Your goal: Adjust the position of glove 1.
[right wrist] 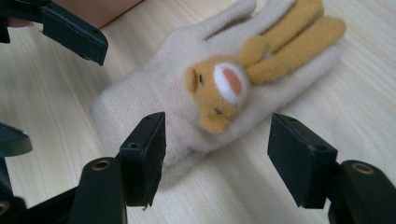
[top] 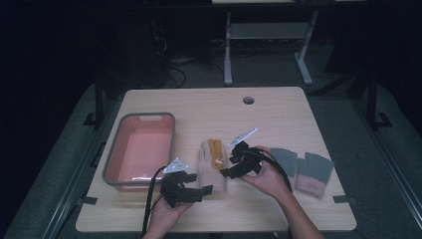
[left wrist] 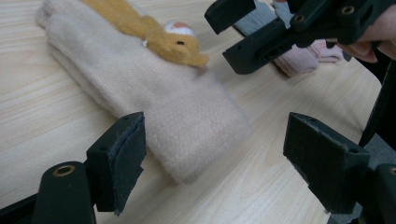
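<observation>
A cream glove (top: 213,162) with an orange rabbit sewn on its back lies flat in the middle of the wooden table (top: 209,107). My left gripper (top: 199,183) sits at the glove's cuff end, jaws open around the cuff (left wrist: 187,140) without touching it. My right gripper (top: 230,167) comes in from the glove's right side, also open. In the right gripper view its jaws stand wide on either side of the rabbit's face (right wrist: 217,91), with a gap to the fabric. In the left gripper view the right gripper (left wrist: 217,35) hovers just beyond the glove (left wrist: 154,88).
A pink basin (top: 142,149) with a grey rim stands left of the glove. Two grey and pink gloves (top: 313,172) lie side by side at the right, past the right hand. A round cable hole (top: 248,100) sits near the table's far edge.
</observation>
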Motion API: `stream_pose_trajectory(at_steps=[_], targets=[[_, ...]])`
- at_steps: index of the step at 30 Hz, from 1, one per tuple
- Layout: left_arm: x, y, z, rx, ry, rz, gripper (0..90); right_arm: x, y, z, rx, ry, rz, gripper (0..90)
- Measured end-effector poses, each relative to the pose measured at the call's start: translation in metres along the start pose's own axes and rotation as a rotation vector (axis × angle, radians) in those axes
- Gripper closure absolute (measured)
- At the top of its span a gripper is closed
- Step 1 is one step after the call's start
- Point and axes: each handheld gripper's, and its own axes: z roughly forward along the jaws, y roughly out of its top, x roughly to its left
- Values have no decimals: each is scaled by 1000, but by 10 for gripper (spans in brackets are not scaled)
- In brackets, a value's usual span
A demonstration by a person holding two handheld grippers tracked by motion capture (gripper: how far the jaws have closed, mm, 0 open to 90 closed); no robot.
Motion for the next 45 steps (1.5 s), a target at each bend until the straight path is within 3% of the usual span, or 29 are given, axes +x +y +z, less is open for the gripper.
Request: stream_pose_trajectory(at_steps=[13,16,20,22,24,33,45], targets=[[2,3,11,7,59,-65,297,3,-12,6,-11,-6,109,358],[3,2,14,22,90,-76,308,1,-18,9,-18,8,143,359],[4,1,15,25,98,-97,317,0,-20,10,-40,16,165,361],[4,0,17,28,92,-121,321,-1,-23,13,-45,24,198,369],[3,0,19,36,115,-118,328,-2,-25,15,-48,29,227,379],[4,-4,29,53,122,-153,373,-6,-26,18,-89,67,305,409],[7,-6,36,71,105,-171,433,-7,-26,34,-75,94,410,487]])
